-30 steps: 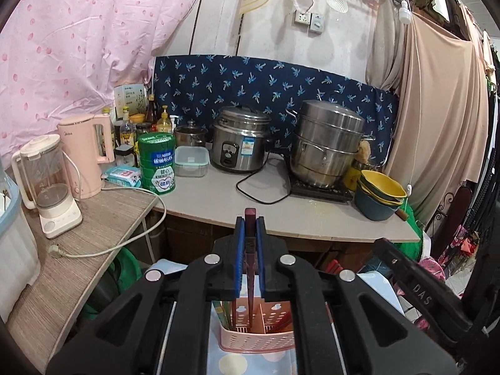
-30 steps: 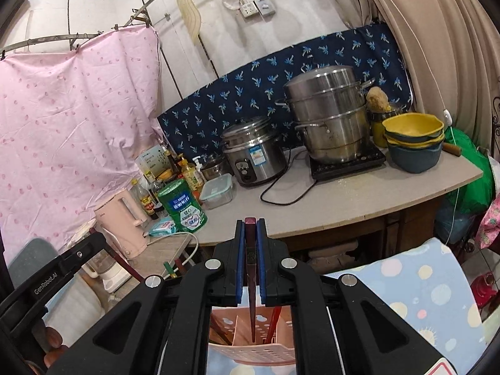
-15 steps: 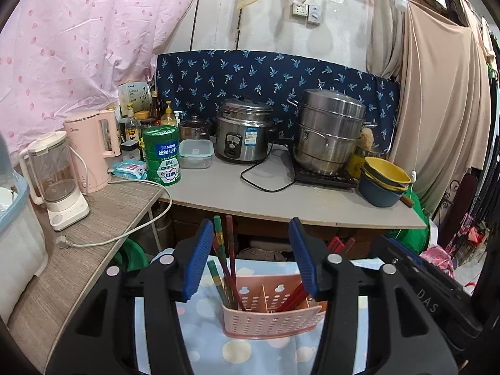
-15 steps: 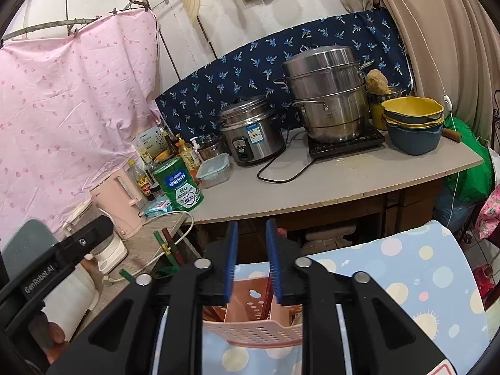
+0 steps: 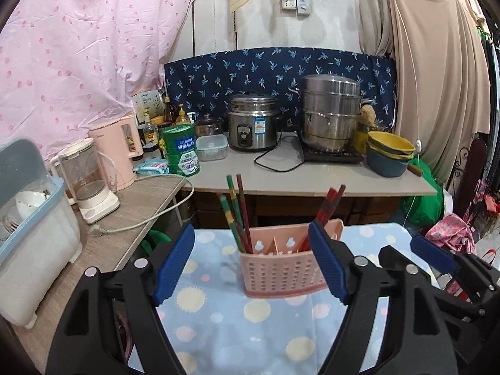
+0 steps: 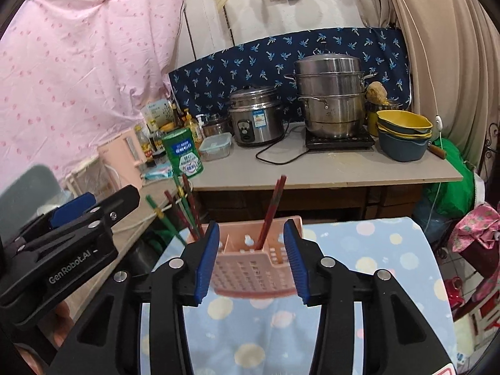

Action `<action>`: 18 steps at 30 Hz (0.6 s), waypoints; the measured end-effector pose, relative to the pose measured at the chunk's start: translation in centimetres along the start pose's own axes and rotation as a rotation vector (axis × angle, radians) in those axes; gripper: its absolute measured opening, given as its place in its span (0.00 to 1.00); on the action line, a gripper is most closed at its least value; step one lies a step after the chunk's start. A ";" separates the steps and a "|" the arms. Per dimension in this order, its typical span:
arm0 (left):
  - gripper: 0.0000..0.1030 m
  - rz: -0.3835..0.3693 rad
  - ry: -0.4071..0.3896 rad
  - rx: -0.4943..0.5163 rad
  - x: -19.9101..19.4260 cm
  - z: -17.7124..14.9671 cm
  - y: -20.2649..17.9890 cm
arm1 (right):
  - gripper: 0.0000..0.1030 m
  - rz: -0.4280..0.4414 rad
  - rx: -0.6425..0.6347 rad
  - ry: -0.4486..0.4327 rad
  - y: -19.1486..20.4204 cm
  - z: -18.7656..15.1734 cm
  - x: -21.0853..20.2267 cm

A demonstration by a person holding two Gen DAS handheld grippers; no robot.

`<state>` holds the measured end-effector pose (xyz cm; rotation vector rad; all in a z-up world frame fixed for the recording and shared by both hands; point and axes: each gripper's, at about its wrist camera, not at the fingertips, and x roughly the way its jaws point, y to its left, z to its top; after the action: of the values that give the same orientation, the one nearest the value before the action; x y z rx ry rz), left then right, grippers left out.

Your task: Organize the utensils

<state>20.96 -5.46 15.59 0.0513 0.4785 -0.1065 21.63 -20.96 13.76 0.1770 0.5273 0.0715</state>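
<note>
One pink utensil caddy is seen standing on a blue dotted cloth, in front of the counter. Its interior is split by dividers; the number of compartments cannot be told for certain.

Chopsticks, left end of caddy: about four are counted in the left wrist view, red and green, leaning left. Right end: a red bundle is seen leaning right; its count cannot be told there. In the right wrist view that bundle is read as two red sticks, close together and tilted.

Left gripper: jaws are spread wide, nothing held, the caddy framed between the blue pads. Right gripper: jaws are parted, narrower than the left pair, empty, one pad either side of the caddy's image; contact cannot be told.

On the counter are counted: one rice cooker, one stacked steamer pot, one green tin, one lidded clear box, and a stack of bowls, yellow over blue.

Shown only by the left wrist view: one blender jug, clearly, and a lidded dish bin. Shown only by the right wrist view: the left gripper's lettered side, "GenRobot.AI".
</note>
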 end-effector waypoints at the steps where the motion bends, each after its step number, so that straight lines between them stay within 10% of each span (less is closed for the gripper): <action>1: 0.72 0.001 0.010 0.000 -0.4 -0.4 0.1 | 0.43 -0.009 -0.005 0.005 0.1 -0.5 -0.5; 18: 0.88 0.096 0.088 0.023 -4.5 -6.7 0.9 | 0.54 -0.124 -0.071 0.050 1.7 -6.9 -7.2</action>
<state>14.03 -3.67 11.79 0.1020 0.5623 -0.0151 11.92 -19.02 11.74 0.0734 0.5833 -0.0261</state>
